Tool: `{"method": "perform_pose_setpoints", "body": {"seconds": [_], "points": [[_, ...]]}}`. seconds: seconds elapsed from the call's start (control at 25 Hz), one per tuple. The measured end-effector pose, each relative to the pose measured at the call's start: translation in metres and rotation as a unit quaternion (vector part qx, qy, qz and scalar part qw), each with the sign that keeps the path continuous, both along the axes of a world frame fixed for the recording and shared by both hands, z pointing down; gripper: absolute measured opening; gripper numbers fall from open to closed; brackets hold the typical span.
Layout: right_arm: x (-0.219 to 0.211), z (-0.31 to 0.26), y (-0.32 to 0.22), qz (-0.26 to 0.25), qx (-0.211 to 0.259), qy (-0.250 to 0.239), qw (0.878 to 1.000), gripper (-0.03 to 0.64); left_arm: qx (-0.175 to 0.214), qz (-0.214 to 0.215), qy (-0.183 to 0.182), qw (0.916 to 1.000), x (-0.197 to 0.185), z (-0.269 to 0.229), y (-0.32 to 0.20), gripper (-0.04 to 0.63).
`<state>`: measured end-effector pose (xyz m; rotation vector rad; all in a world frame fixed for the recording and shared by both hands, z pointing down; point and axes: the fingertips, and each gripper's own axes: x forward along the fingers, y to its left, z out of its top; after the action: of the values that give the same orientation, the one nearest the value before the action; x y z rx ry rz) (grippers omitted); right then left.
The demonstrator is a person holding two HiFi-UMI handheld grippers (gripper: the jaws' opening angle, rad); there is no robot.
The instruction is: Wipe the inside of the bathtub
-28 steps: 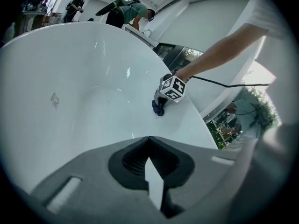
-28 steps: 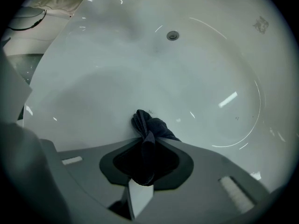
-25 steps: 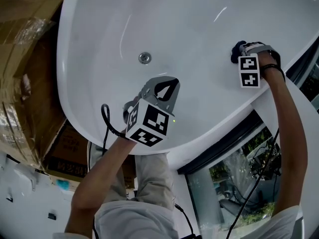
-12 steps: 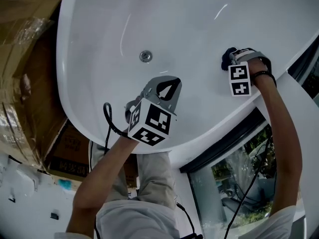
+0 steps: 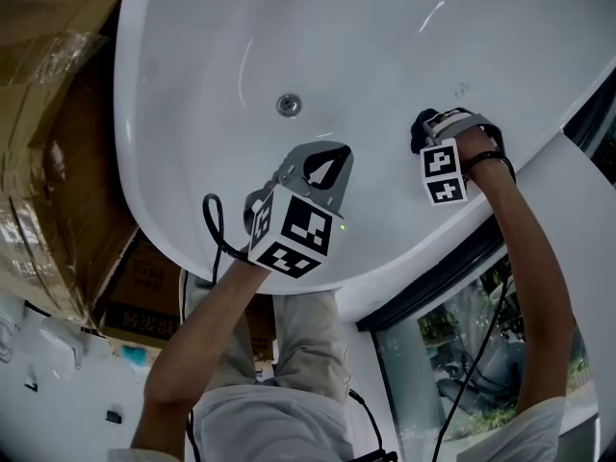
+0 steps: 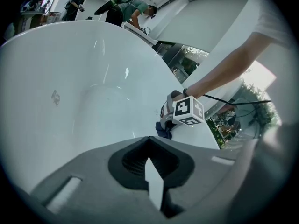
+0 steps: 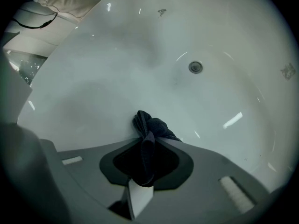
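White bathtub (image 5: 366, 56), dark cloth (image 7: 152, 127) inside

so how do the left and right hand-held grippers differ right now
The left hand-held gripper has its jaws shut on nothing, while the right hand-held gripper is shut on a dark cloth. The right one presses its cloth against the side wall of the tub; the left one hangs over the near end, apparently touching nothing. Both are shut and inside the tub's outline.

Warehouse-like work space, not a fitted bathroom. Freestanding bathtub (image 5: 183, 75) is set beside plastic-wrapped cardboard boxes (image 5: 48, 133); a glass wall (image 5: 452, 345) is alongside, and other people (image 6: 133, 10) are seen behind.
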<state>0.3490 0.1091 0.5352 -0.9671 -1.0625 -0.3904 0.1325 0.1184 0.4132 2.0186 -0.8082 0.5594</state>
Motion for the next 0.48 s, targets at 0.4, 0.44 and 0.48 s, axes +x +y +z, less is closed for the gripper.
{"method": "perform_pose_setpoints", "body": {"seconds": [0.4, 0.44, 0.48], "points": [[-0.015, 0.012, 0.047, 0.002, -0.033, 0.001, 0.999, 0.063, 0.0, 0.005, 0.002, 1.0, 0.002, 0.001, 0.007, -0.002], [-0.016, 0.014, 0.054, 0.002, -0.037, -0.001, 0.999, 0.063, -0.001, 0.005, 0.003, 1.0, 0.002, 0.001, 0.008, -0.002], [-0.018, 0.015, 0.061, 0.001, -0.041, -0.002, 0.999, 0.063, -0.002, 0.005, 0.002, 1.0, 0.002, 0.002, 0.009, -0.002]]}}
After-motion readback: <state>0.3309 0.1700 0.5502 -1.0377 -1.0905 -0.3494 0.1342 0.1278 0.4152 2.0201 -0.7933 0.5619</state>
